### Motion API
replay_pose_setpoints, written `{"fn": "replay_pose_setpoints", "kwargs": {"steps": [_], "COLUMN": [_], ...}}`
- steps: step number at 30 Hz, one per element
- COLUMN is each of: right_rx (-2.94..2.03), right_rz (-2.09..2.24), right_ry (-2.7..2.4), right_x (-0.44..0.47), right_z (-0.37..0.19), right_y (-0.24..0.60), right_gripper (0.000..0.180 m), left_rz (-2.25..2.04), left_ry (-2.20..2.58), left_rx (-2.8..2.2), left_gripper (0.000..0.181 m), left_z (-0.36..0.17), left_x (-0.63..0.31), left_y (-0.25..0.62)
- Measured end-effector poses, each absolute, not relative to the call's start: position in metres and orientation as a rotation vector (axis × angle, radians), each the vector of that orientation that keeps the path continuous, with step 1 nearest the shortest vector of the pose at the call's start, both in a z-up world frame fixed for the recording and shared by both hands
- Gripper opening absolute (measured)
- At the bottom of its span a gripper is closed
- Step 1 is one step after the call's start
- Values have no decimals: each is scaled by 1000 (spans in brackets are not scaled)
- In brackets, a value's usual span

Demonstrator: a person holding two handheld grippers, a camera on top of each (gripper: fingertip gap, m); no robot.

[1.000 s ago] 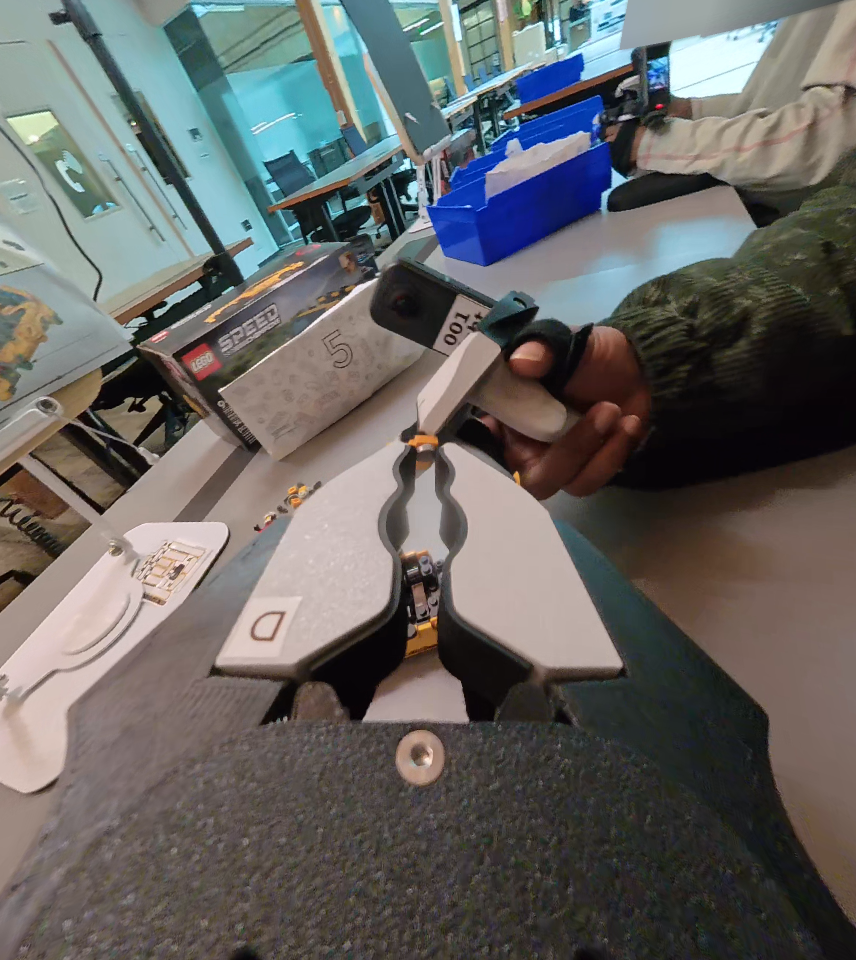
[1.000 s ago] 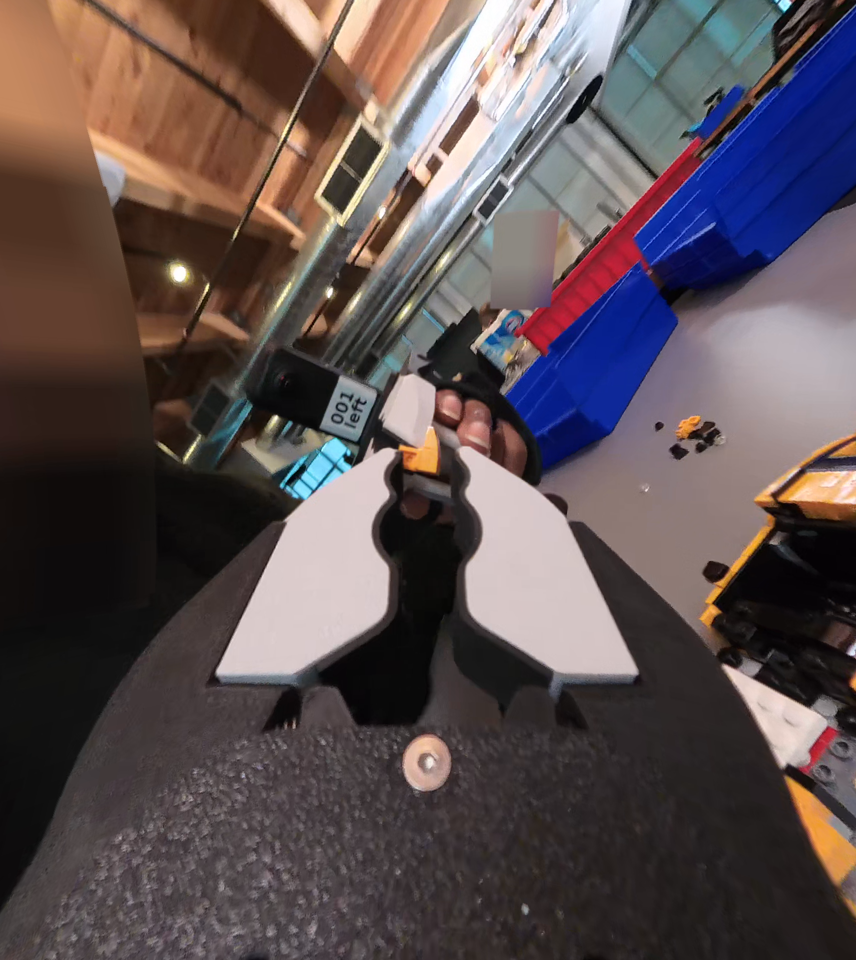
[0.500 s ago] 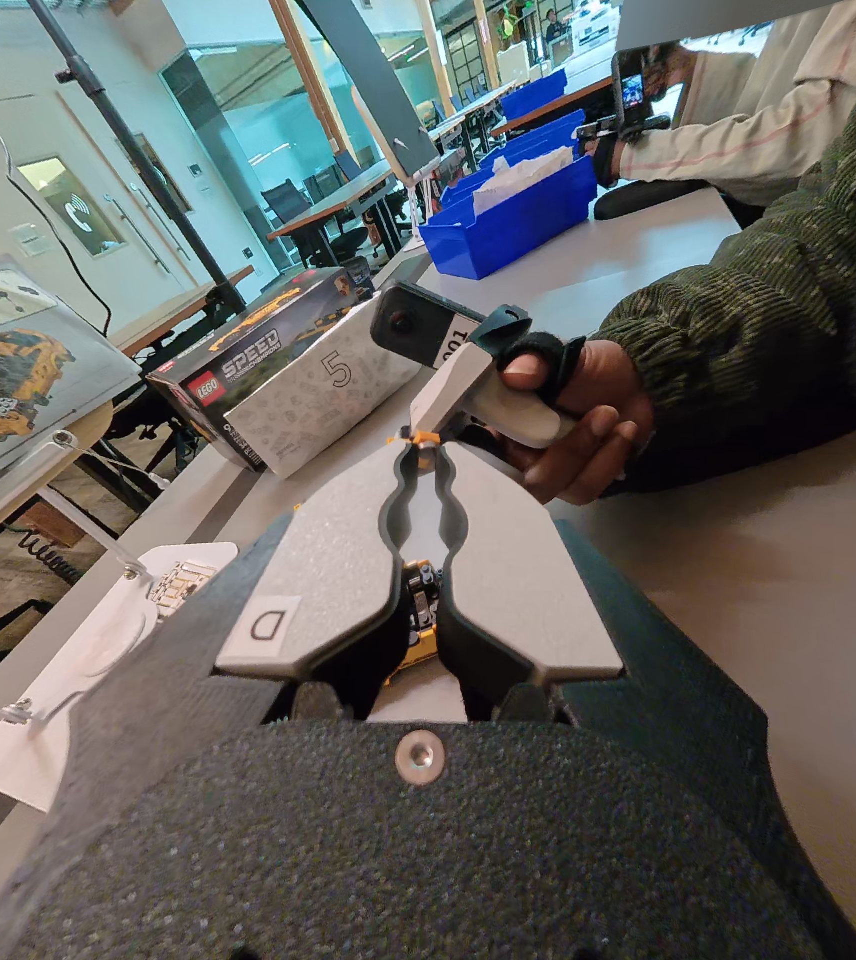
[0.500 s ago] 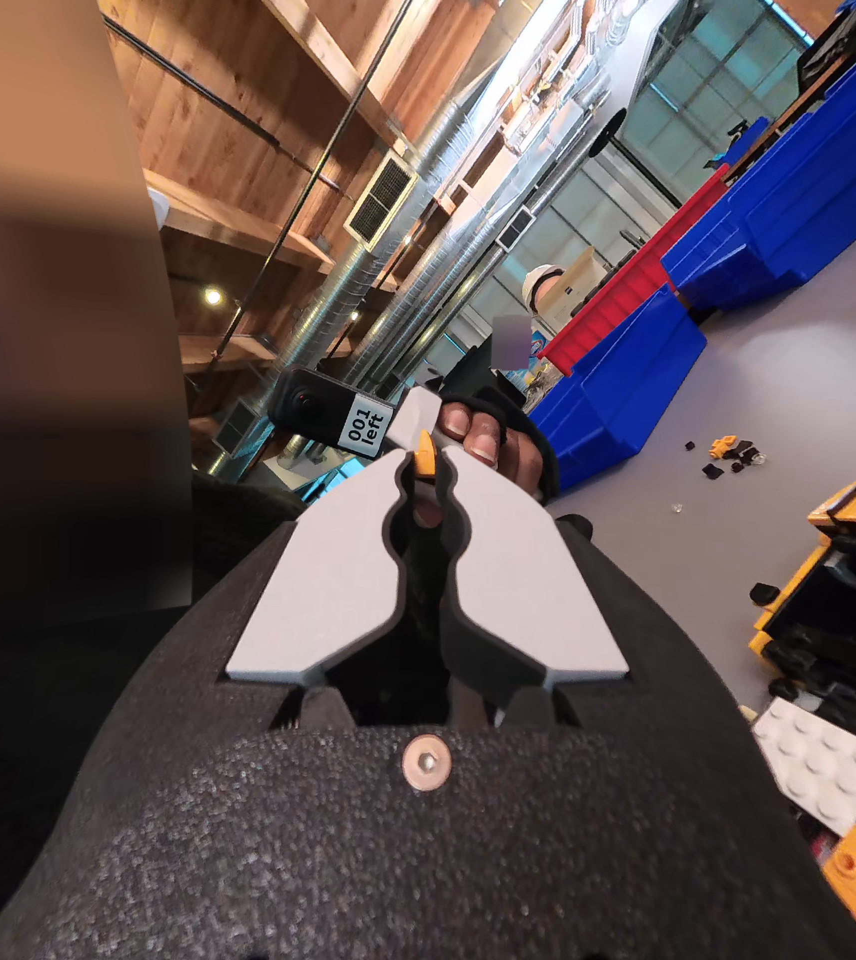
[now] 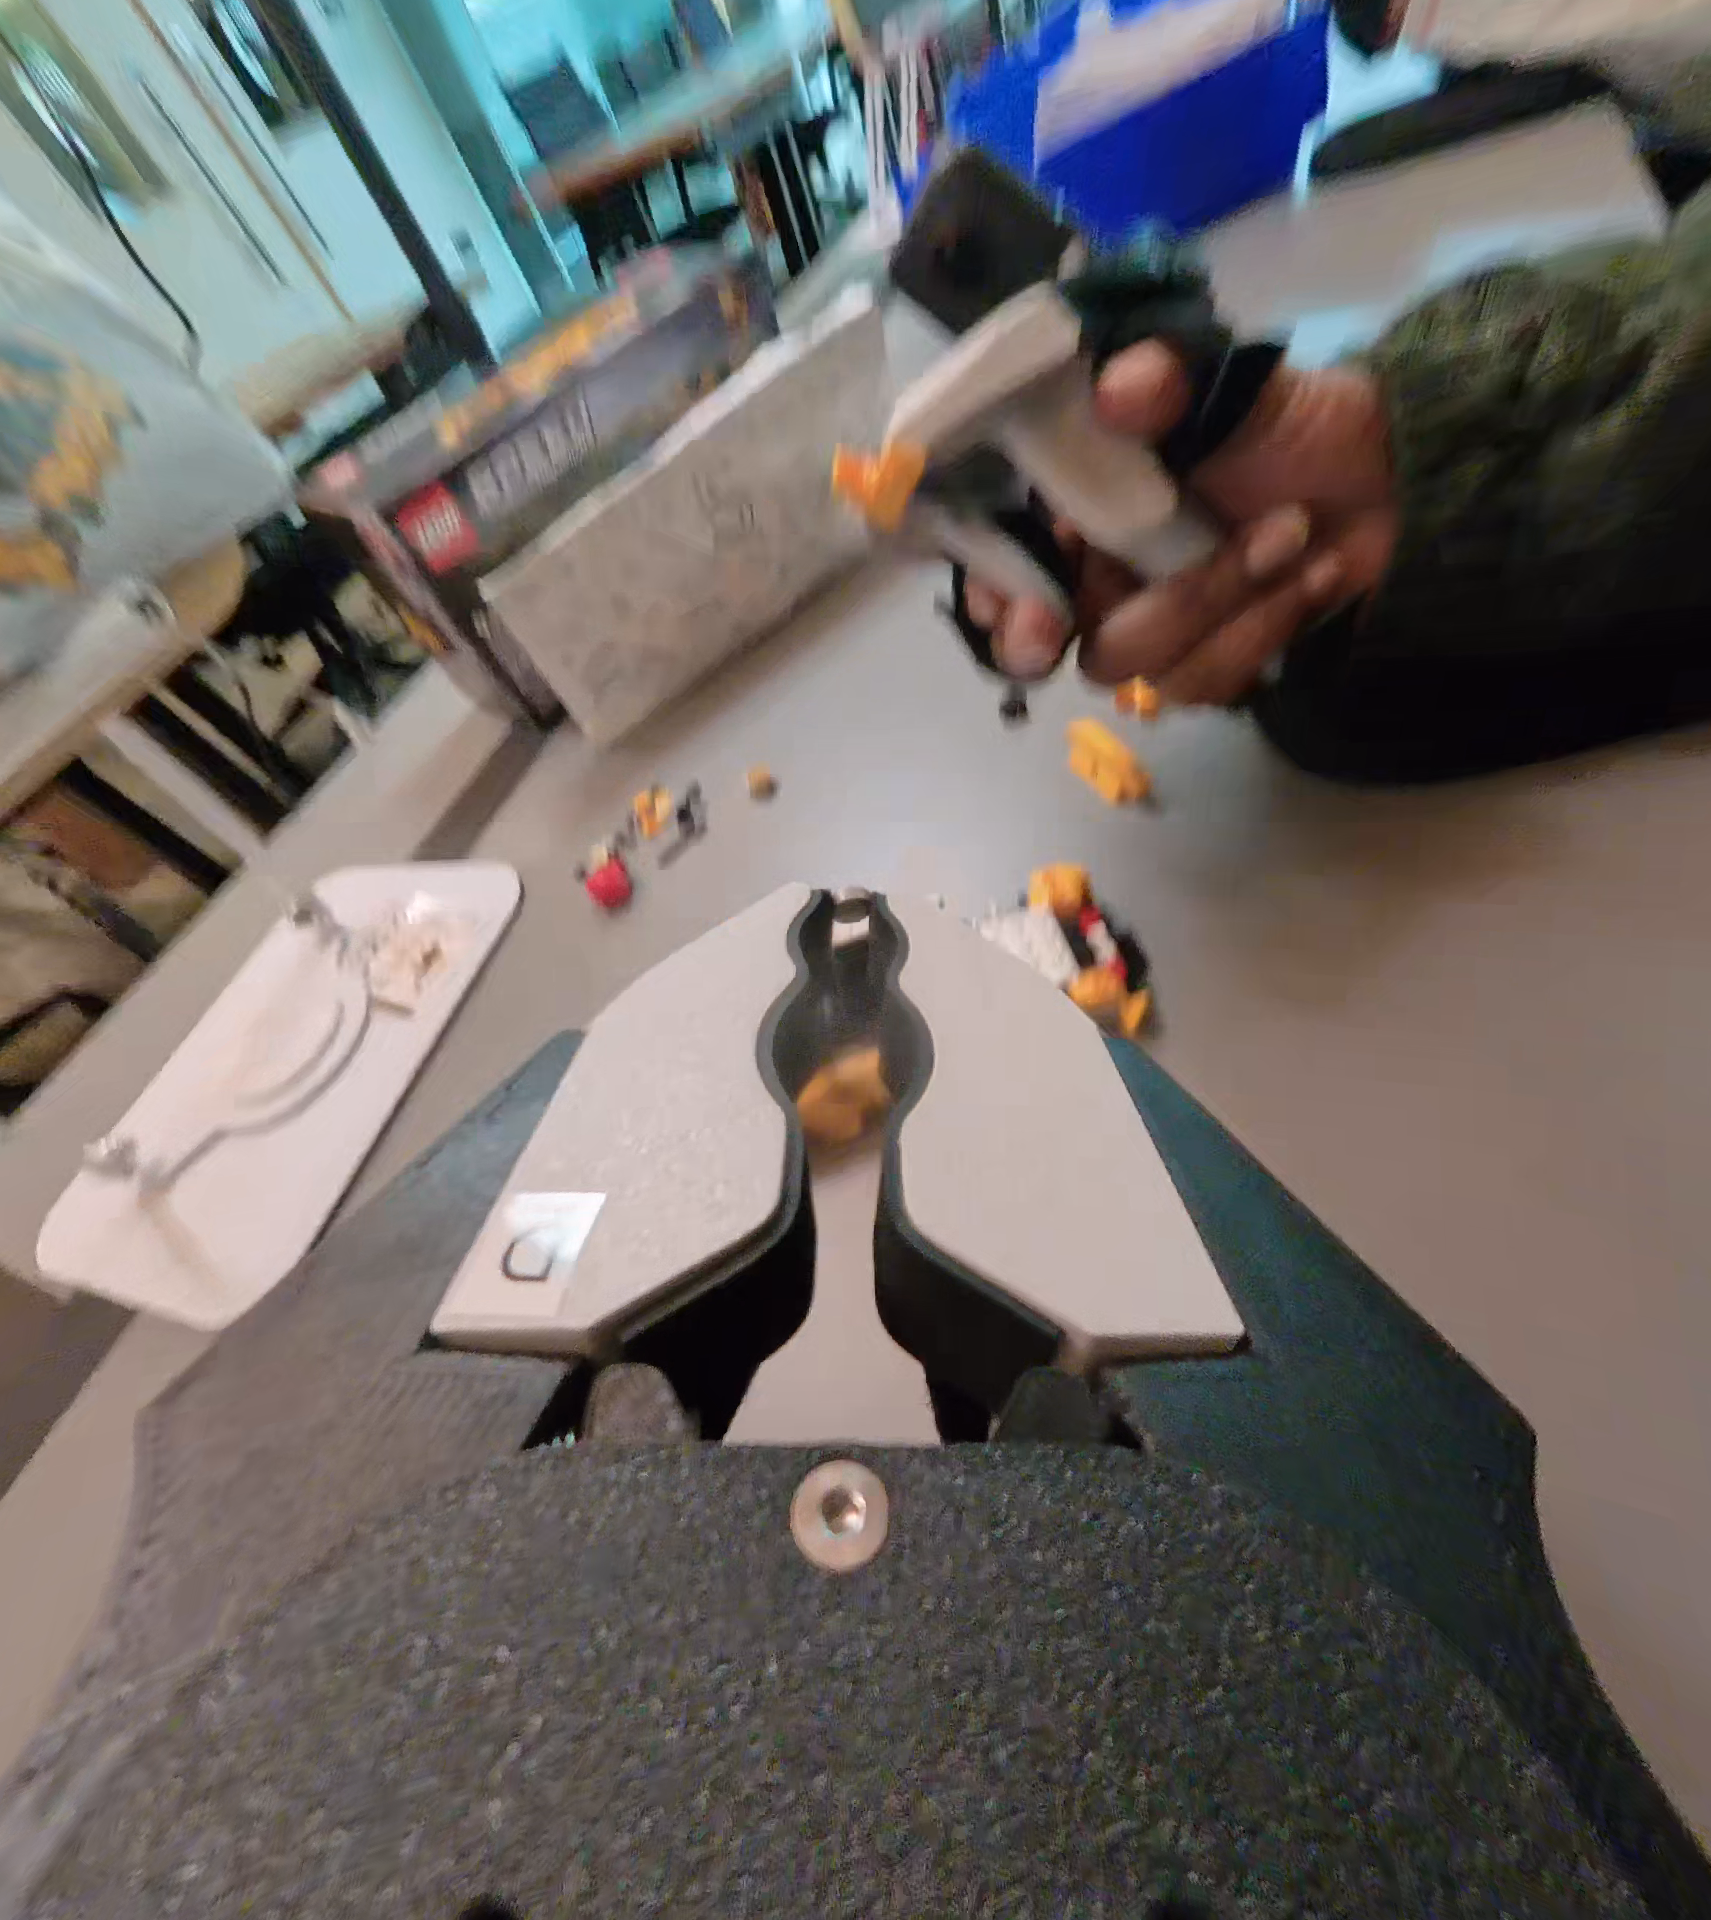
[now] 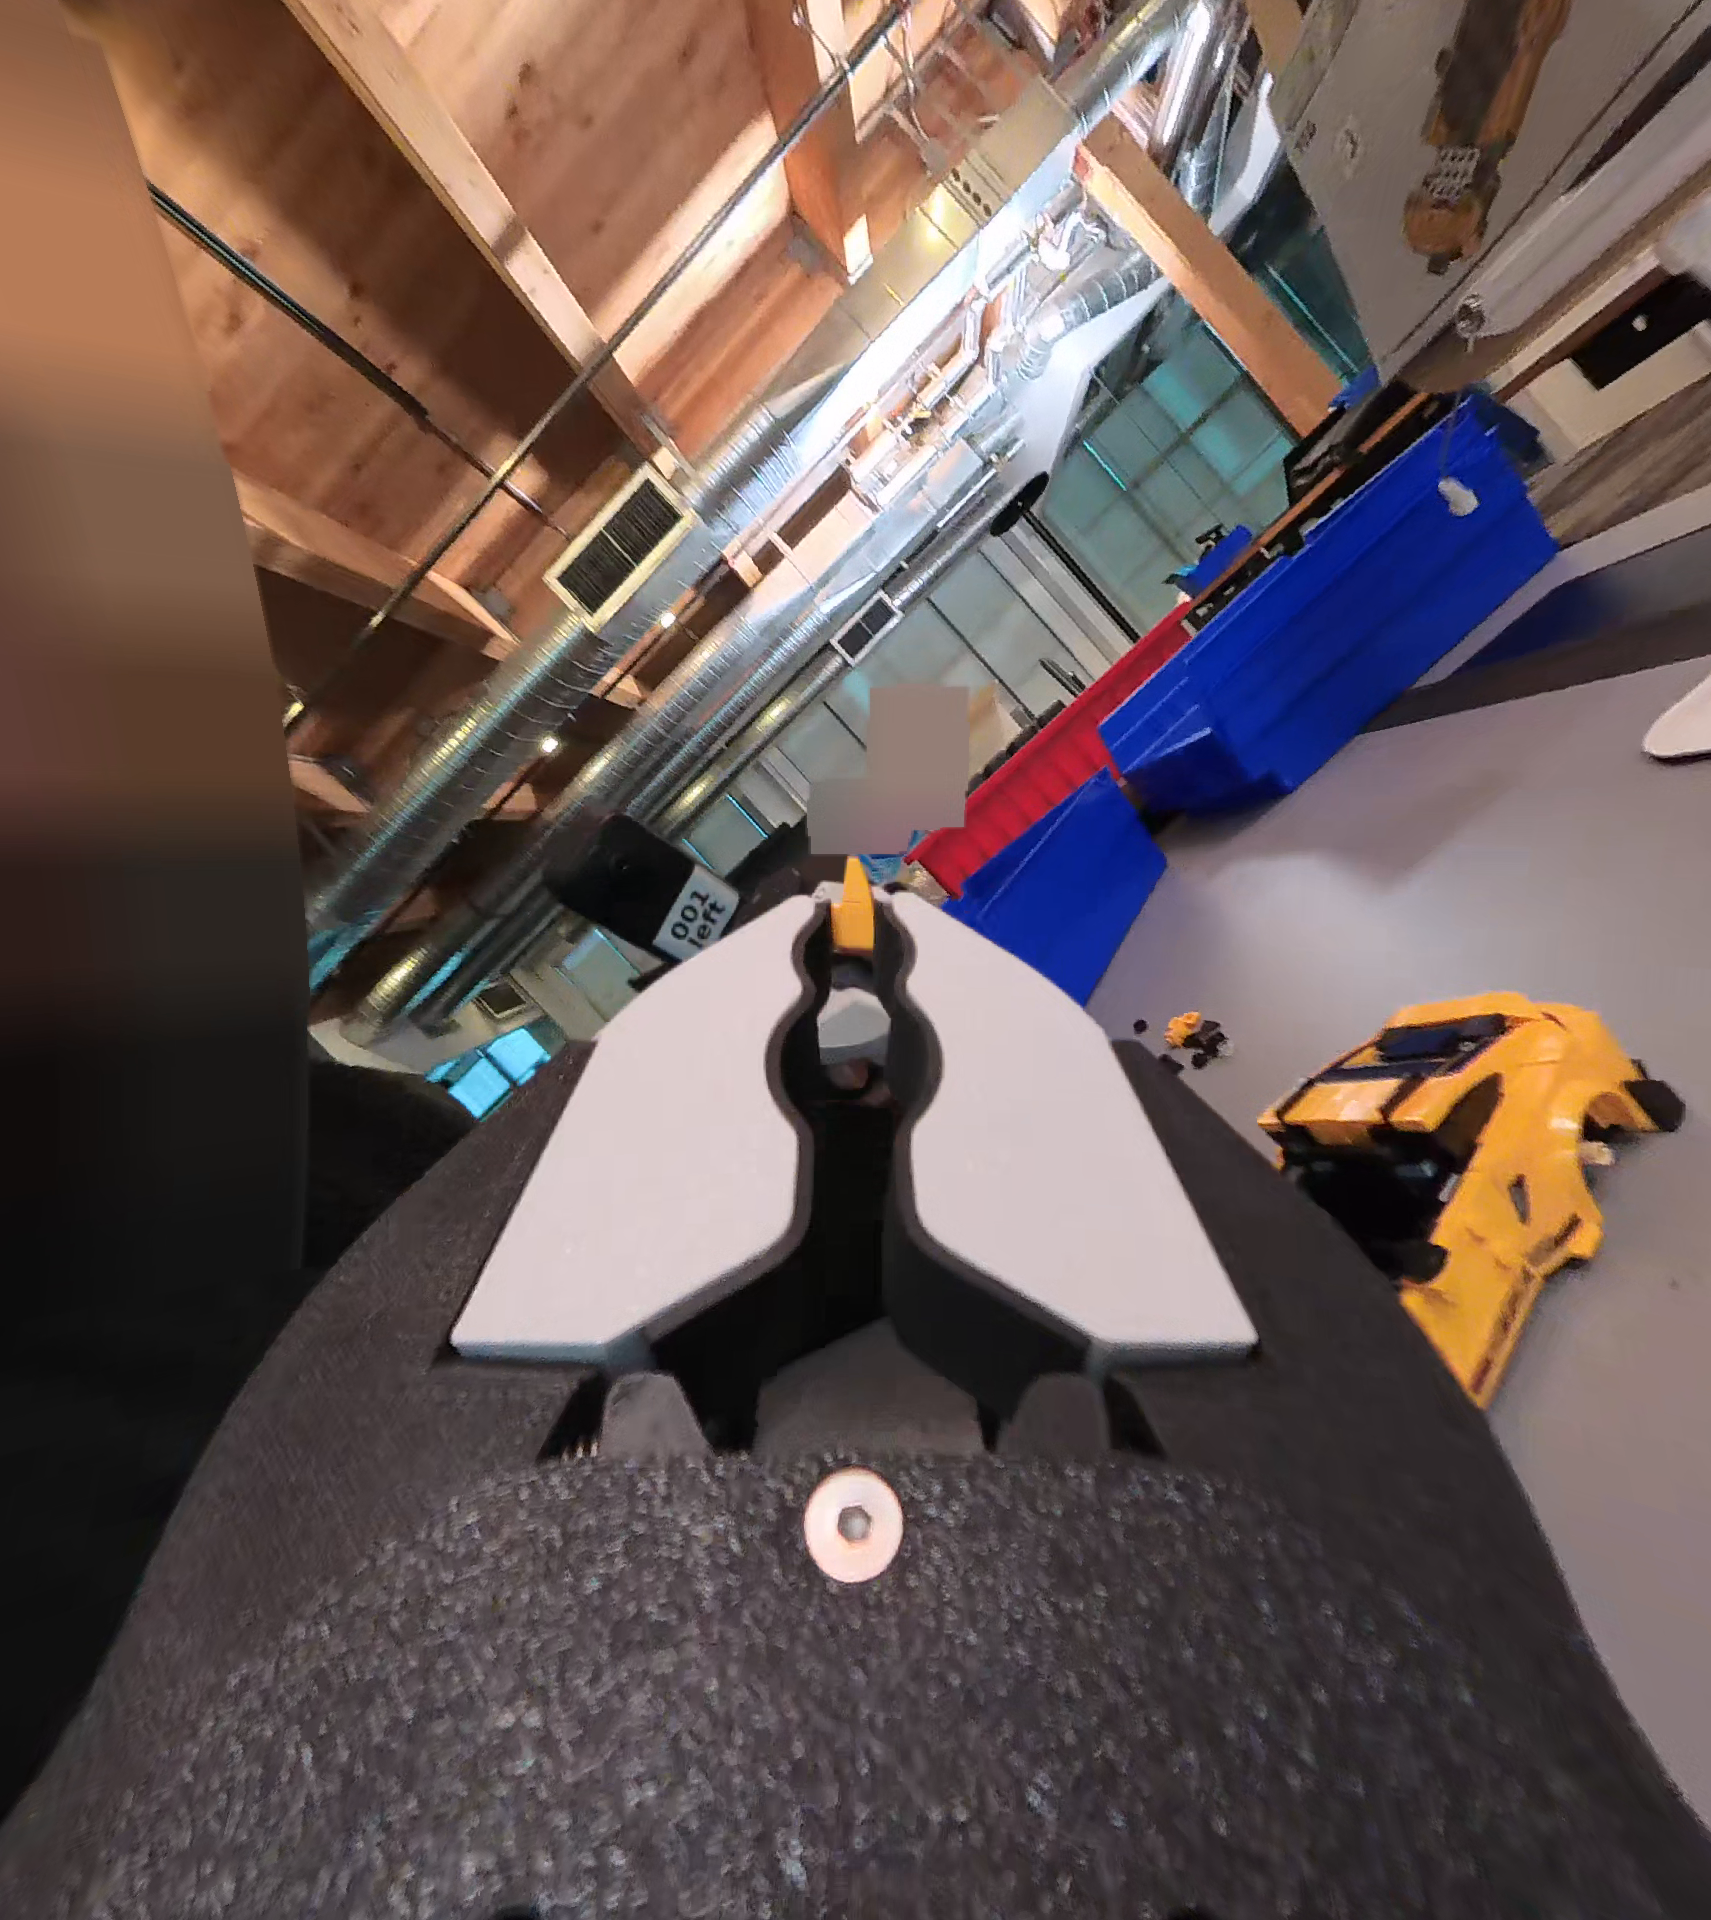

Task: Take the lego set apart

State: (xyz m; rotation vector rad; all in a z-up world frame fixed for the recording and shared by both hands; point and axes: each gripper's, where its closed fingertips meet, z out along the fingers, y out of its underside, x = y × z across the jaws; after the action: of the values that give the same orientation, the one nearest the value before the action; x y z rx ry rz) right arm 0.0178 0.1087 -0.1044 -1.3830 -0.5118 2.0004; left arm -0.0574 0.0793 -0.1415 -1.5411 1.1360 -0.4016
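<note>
While the left gripper (image 5: 846, 912) hangs low over the grey table (image 5: 1453, 1143), its jaws are nearly together with a small grey piece (image 5: 849, 906) pinched at the tips; an orange brick (image 5: 838, 1093) shows through the wider gap behind them, and whether it is held or lying on the table below is unclear. Just beyond the tips lies a little heap of white, red and orange bricks (image 5: 1079, 951), with more loose bits (image 5: 659, 821) scattered farther out beside a flat white plate (image 5: 238, 1101). Farther still, a hand (image 5: 1235, 540) holds the right gripper (image 6: 851, 912) raised above the table, its jaws closed on a thin orange piece (image 6: 851, 914). Off to that gripper's side, the yellow car body (image 6: 1453, 1143) rests on the table, well apart from both grippers. Blue bins (image 6: 1350, 665) stand at the far edge.
</note>
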Motion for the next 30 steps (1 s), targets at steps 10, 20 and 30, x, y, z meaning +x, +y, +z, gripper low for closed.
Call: {"fn": "replay_pose_setpoints", "kwargs": {"steps": [10, 20, 30], "right_rx": [-1471, -1508, -1534], "right_rz": [1967, 1993, 1979], "right_ry": [-561, -557, -560], "right_x": [11, 8, 6], "right_z": [-120, -128, -133], "right_y": [110, 111, 113], "right_gripper": [8, 8, 8], "left_rz": [-137, 131, 291], "left_ry": [1069, 859, 726], "left_rx": [-2241, -2473, -2627], "left_gripper": [7, 7, 8], "left_z": [-228, -206, -216], "left_x": [-213, -315, -385], "left_y": [69, 13, 8]}}
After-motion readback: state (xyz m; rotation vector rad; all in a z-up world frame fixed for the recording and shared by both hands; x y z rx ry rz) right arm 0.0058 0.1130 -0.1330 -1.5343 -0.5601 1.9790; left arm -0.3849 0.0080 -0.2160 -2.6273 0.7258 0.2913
